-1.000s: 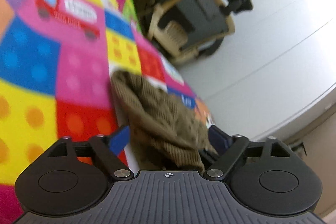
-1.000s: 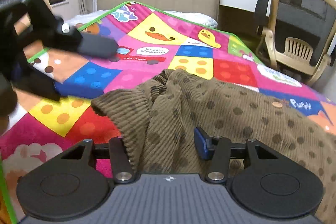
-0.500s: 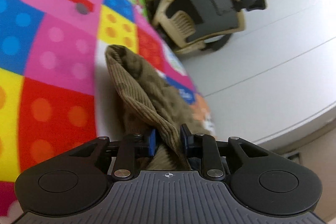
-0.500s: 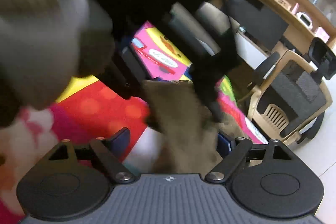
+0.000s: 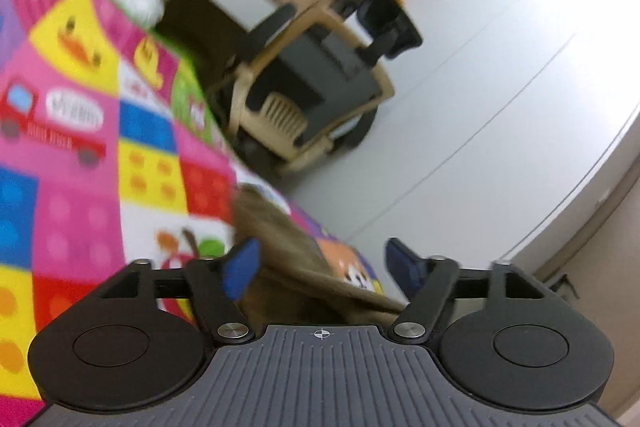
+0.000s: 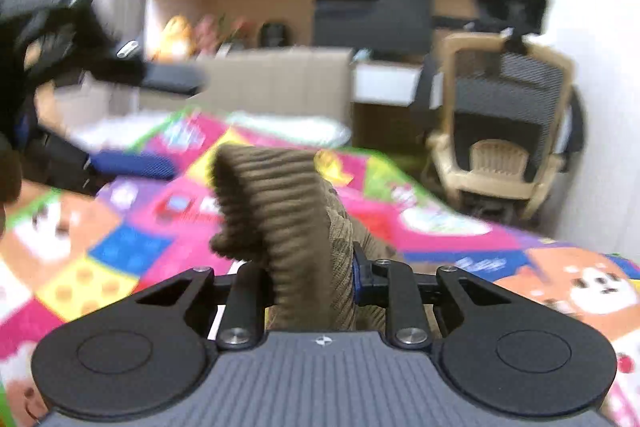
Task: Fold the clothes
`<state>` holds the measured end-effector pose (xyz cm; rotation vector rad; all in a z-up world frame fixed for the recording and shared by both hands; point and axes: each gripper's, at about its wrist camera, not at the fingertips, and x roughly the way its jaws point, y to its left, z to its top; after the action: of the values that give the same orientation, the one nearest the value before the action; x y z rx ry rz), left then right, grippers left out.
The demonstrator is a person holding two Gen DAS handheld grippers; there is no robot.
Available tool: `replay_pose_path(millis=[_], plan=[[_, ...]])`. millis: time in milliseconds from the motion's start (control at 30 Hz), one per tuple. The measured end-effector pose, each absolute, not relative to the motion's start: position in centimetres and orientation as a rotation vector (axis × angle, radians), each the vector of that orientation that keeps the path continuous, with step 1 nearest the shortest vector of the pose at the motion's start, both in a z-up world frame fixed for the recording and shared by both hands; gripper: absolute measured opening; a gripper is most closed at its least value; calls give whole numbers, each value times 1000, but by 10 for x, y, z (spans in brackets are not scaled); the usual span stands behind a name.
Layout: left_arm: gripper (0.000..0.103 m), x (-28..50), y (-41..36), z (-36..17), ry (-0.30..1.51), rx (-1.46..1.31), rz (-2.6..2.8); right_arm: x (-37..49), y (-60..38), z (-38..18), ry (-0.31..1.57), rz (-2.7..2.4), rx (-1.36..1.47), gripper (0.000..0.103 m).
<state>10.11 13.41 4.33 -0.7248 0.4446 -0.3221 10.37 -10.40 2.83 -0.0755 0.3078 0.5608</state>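
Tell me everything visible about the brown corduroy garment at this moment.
The brown corduroy garment is ribbed olive-brown cloth. The right gripper is shut on a bunched fold that stands up between its fingers. In the left wrist view, blurred cloth lies on the colourful play mat below the open left gripper, not clamped by it. Any pattern is too blurred to tell.

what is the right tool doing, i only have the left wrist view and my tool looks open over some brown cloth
Observer: The right tool is shut on the brown corduroy garment; a ribbed fold stands up between its fingers.
Operator: can you see my left tool from there
Observer: Yes. In the right wrist view the left tool shows blurred at the left edge, above the play mat, jaws apart and not touching the garment.
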Motion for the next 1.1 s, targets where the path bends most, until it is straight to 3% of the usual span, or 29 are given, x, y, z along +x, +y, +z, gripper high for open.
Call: replay_pose_path(millis=[167, 367, 433, 500, 567, 833, 1000, 1100], plan=[[93, 113, 96, 42, 524, -643, -341, 104, -188, 40, 286, 445, 42, 22], [94, 145, 26, 15, 681, -527, -403, 112, -273, -5, 449, 298, 124, 26], [94, 160, 2, -3, 744, -494, -417, 107, -290, -21, 500, 261, 140, 36], [94, 173, -19, -20, 802, -469, -428, 106, -301, -28, 509, 219, 120, 62], [94, 180, -33, -35, 844, -464, -443, 106, -310, -31, 497, 174, 86, 72], [90, 183, -41, -75, 901, -586, -529, 130, -296, -46, 616, 292, 67, 73], [68, 180, -9, -84, 899, -677, -505, 134, -261, -49, 672, 452, 171, 72], [66, 168, 26, -80, 871, -685, -450, 127, -224, -44, 673, 544, 116, 72]])
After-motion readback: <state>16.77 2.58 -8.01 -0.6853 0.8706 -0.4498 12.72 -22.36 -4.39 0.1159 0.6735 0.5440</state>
